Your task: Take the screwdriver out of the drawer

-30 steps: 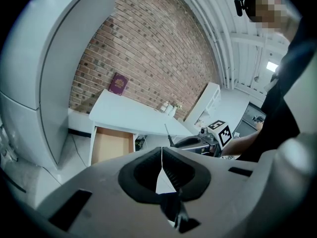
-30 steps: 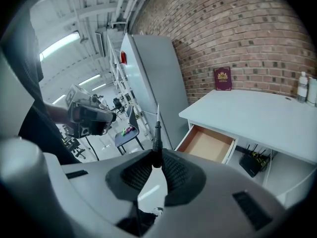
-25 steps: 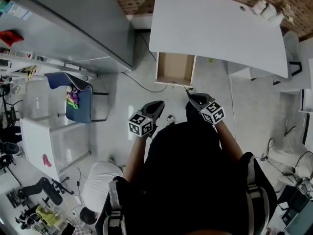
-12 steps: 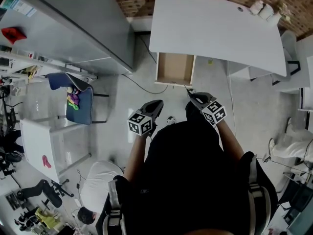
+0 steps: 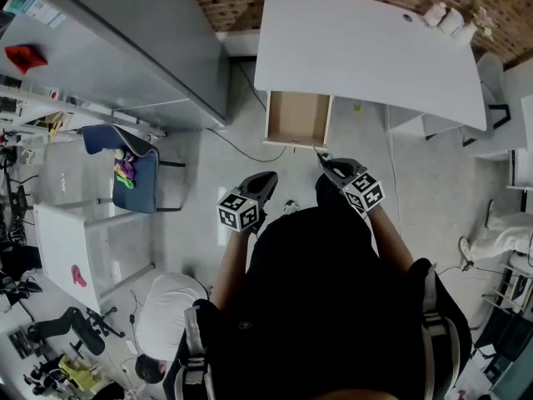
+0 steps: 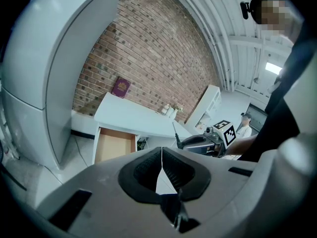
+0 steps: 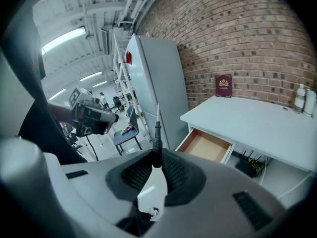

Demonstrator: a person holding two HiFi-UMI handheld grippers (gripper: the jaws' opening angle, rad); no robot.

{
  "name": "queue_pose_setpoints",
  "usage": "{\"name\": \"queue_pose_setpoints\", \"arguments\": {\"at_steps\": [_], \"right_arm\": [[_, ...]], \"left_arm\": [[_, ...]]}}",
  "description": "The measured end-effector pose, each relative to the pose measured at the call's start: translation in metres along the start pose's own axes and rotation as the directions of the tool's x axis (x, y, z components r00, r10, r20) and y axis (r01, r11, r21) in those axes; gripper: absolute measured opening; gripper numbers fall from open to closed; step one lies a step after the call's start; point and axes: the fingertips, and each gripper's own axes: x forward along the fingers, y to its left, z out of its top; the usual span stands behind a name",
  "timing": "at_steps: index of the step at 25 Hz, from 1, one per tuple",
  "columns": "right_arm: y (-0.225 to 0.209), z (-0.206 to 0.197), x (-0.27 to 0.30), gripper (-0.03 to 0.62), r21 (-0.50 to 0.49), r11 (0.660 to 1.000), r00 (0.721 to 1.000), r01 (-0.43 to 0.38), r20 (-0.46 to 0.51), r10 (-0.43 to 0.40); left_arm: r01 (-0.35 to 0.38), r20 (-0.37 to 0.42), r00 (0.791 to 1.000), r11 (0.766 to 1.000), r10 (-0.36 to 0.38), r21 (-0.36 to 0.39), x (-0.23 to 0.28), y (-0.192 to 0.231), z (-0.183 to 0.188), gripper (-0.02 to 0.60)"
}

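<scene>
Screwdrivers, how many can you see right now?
1: the screwdriver is clamped in the right gripper, shaft up, away from the open drawer, where none shows.

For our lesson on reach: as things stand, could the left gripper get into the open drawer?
Probably yes. The drawer stands pulled out, with only open floor between it and the left gripper, so the way looks free. The person would likely need to lean forward to close the gap.
</scene>
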Motion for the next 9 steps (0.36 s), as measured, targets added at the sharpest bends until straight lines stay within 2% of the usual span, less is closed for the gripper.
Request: {"name": "queue_pose_setpoints", "arguments": {"at_steps": [9], "right_arm": [[-0.0022, -0.0013, 0.0006, 0.114, 0.000, 1.000, 1.000, 0.004, 0.003, -0.004]], "left_arm": [[-0.005, -0.005, 1.000, 1.000, 0.005, -0.002, -0.0013, 0.0006, -0.0034, 0.018]]}}
